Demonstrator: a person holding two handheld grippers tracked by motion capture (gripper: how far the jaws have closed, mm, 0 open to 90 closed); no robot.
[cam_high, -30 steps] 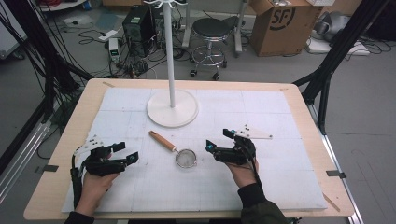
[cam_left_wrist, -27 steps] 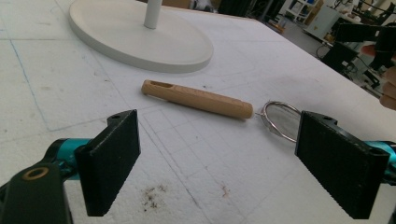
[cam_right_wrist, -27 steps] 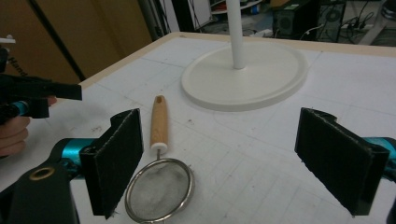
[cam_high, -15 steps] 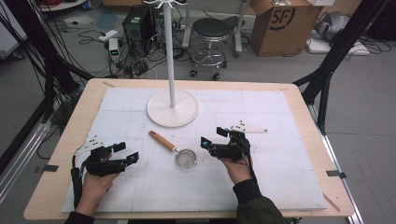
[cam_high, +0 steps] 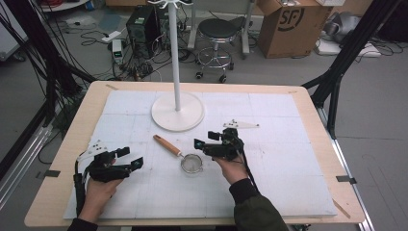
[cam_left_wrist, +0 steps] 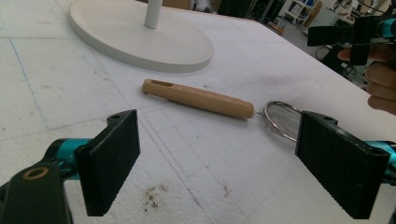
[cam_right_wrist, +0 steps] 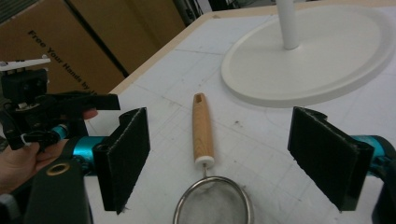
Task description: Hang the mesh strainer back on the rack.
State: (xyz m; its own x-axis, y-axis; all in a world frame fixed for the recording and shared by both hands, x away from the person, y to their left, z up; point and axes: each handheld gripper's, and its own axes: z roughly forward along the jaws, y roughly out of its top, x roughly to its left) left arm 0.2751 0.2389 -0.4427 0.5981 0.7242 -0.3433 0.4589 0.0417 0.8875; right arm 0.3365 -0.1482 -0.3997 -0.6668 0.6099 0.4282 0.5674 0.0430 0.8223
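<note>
We are looking down on the white mat (cam_high: 288, 144) where a small strainer (cam_high: 191, 163) is lying, its wooden handle (cam_high: 166, 145) angling up and left toward the round base of the white stand (cam_high: 178, 111). The mesh bowl is sitting near the middle of the mat, just in front of that base and apart from it.

Our right gripper (cam_high: 198, 144) is hovering just beside the strainer's bowl, on its right, pointing left across the mat. In the right gripper view, its two black pads (cam_right_wrist: 126, 154) are standing wide apart and have just been closing in a little, with the handle (cam_right_wrist: 202, 128) and the rim of the bowl lying on the mat between and beyond them. The pads are pressing on nothing; the strainer is resting free on the mat.

Our left gripper (cam_high: 131, 158) is waiting well to the left, low over the mat, aiming right toward the strainer. In the left gripper view, its pads (cam_left_wrist: 112, 158) are also spread wide with nothing between them, and the strainer (cam_left_wrist: 280, 119) is lying ahead.
</note>
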